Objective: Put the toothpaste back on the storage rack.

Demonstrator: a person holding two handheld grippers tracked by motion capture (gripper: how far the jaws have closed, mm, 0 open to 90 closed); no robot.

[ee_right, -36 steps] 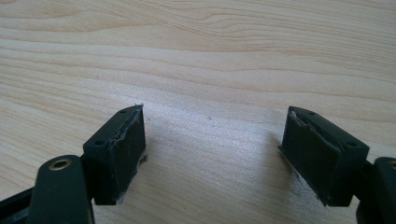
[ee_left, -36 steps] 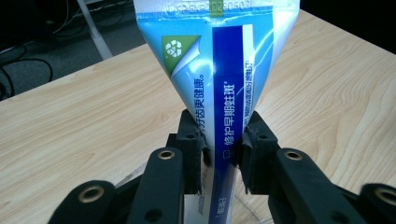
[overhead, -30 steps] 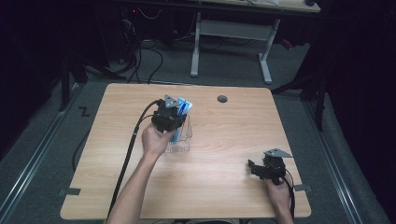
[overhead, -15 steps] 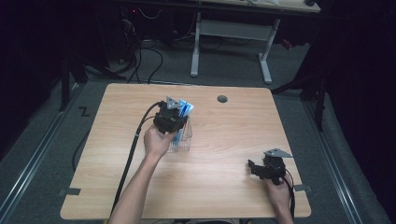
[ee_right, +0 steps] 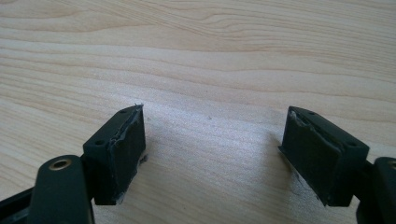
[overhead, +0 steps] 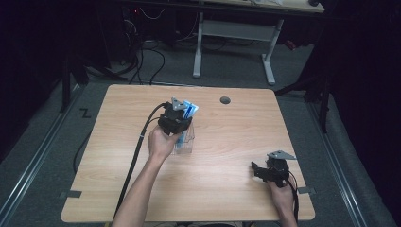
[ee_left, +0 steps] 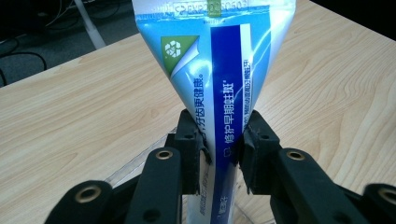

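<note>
Both left tongs (ee_left: pixel 223 149) pinching toothpaste tube (ee_left: pixel 219 70)

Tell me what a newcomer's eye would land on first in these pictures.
The blue-and-white toothpaste tube stands out first, pinched between the pads of the left gripper above a clear plastic container near the middle of the wooden table. Next comes the right gripper, resting with its jaws wide apart and nothing between them on bare wood at the table's near right corner.

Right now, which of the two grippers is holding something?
The left gripper, shut on the blue toothpaste tube over the clear holder. The right gripper is open over bare table.
</note>
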